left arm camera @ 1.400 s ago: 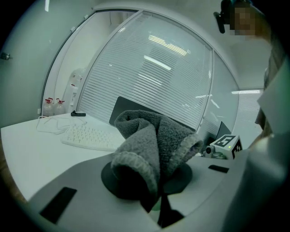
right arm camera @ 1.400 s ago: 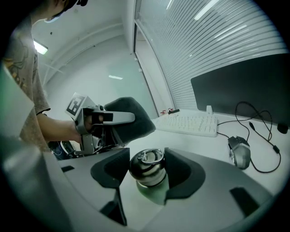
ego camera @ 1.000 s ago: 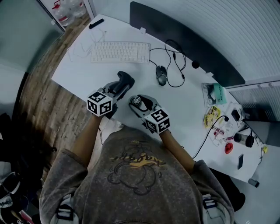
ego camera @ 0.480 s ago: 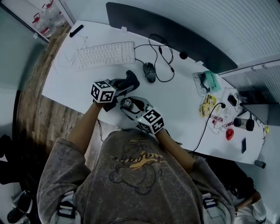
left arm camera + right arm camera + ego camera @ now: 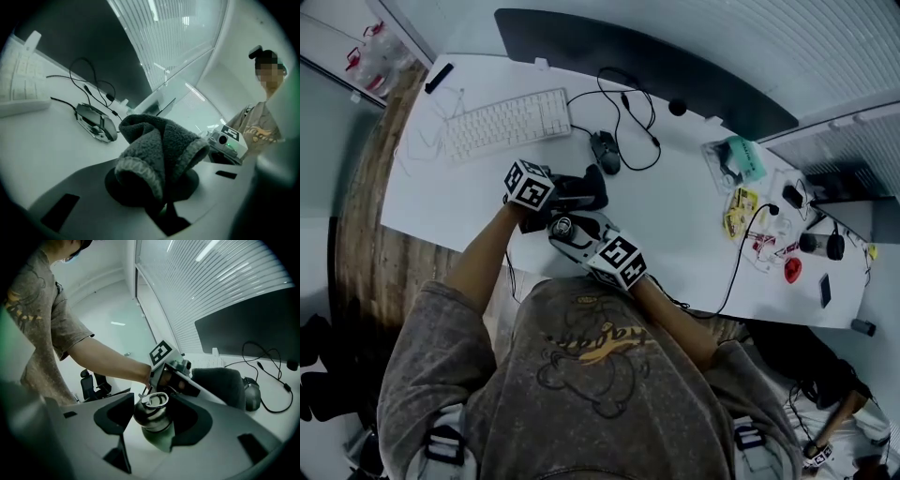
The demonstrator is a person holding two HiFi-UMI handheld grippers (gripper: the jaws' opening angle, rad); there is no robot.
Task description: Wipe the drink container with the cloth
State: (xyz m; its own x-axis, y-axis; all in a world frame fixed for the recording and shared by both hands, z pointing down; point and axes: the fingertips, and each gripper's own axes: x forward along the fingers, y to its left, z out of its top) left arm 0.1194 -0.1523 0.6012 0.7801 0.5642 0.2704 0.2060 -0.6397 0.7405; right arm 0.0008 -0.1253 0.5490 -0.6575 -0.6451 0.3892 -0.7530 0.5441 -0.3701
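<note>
- White desk (image 5: 675,220) under you, dark monitor (image 5: 628,56) along its far edge: that is the work surface, and both tools meet near its front edge.
- Your right gripper (image 5: 152,427) is clenched around the drink container (image 5: 151,417), a metal can. The jaws press on its sides and the pull-tab top faces up and away from you.
- Whether the can's base rests on the desk or hangs just above it, neither view settles.
- Your left gripper (image 5: 157,187) is clamped on the cloth (image 5: 159,147), a dark fleecy bundle that bulges out past the jaw tips, with a paler hem showing.
- From your head view, the cloth sits just beyond the can on its far side, close by. I see no contact between them.
- Further out lie the mouse (image 5: 605,150) with its looping cable and the keyboard (image 5: 502,122), both well clear of the work.
- Step in hand, as I judge it: you are lining the cloth up with the can, and the wipe itself is not yet begun.
- Next, bring the bulging part of the cloth against the can's exposed wall or rim, not against your right jaws.
- Hold the can firm while you rub. A thin can may dent under extra squeeze, so press with the cloth, not the grip.
</note>
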